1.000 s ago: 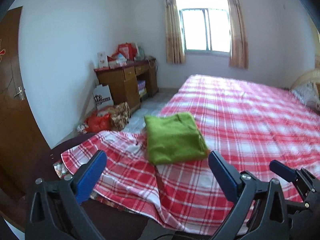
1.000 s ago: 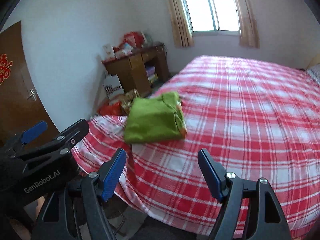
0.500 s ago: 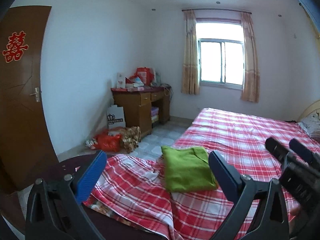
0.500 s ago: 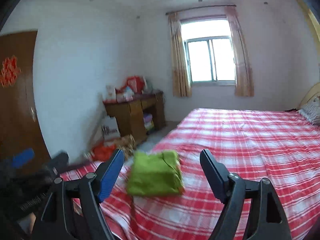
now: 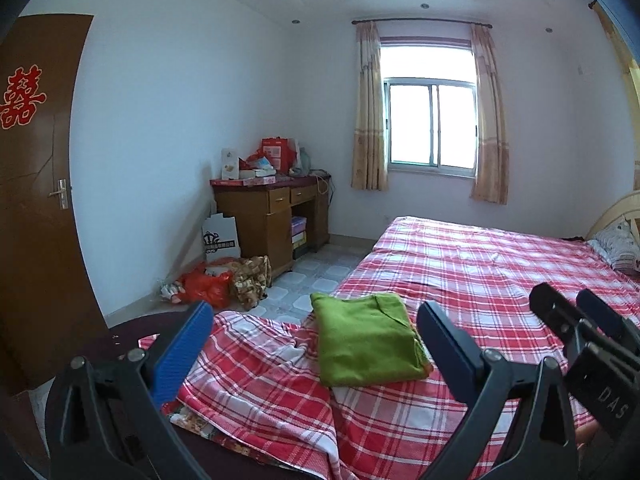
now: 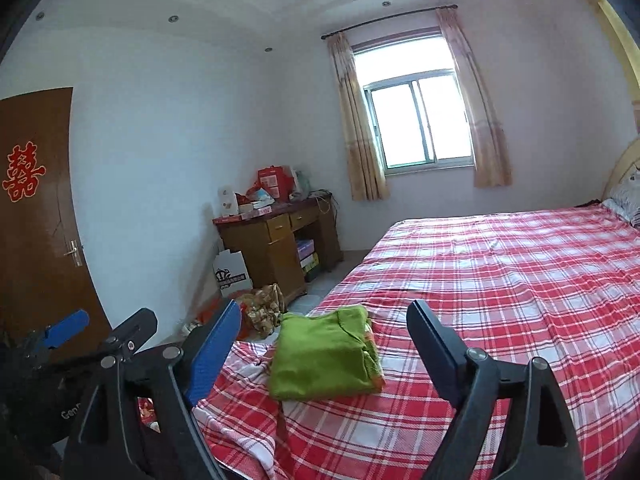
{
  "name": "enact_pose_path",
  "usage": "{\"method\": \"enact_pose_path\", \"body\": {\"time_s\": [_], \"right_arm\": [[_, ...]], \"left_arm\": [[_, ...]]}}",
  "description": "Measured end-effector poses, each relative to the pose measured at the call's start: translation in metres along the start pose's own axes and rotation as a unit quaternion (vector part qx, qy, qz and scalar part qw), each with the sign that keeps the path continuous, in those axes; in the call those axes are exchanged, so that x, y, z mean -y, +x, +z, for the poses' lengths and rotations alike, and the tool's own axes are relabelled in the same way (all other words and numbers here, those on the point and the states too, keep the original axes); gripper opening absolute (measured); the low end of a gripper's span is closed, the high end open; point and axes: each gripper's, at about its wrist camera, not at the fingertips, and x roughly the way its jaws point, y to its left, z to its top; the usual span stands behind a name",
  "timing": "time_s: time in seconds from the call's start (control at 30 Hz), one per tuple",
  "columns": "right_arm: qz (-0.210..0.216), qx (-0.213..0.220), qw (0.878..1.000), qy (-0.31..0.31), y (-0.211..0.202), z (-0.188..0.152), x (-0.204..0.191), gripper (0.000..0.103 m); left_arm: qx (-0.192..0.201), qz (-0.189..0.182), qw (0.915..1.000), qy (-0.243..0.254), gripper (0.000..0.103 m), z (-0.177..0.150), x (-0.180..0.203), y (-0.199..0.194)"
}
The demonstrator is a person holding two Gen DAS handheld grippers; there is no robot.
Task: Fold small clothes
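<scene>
Both tongs, left and right, spread and empty, have lifted back from the green top, which seems folded on the bed.

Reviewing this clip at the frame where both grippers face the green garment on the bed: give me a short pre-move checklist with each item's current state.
1. Left gripper open and holding nothing: ok.
2. Right gripper open and holding nothing: ok.
3. Green garment lies folded into a compact rectangle on the plaid bedsheet: ok.
4. Garment free of both grippers, no finger touching it: ok.
5. Fold edges tidy: not ok; in the right wrist view the layers bunch loosely at the garment's right edge.
6. More clothes waiting to be folded: cannot tell; none in view.
</scene>
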Motion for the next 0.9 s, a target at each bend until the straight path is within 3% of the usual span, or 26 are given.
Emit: {"method": "enact_pose_path", "body": {"time_s": [0.9], "right_arm": [[-0.004, -0.019, 1.0, 0.009, 0.004, -0.0074, 0.0028, 0.086]], "left_arm": [[-0.01, 0.0, 0.9999, 0.004, 0.103, -0.0012, 0.0047, 0.0022]]}}
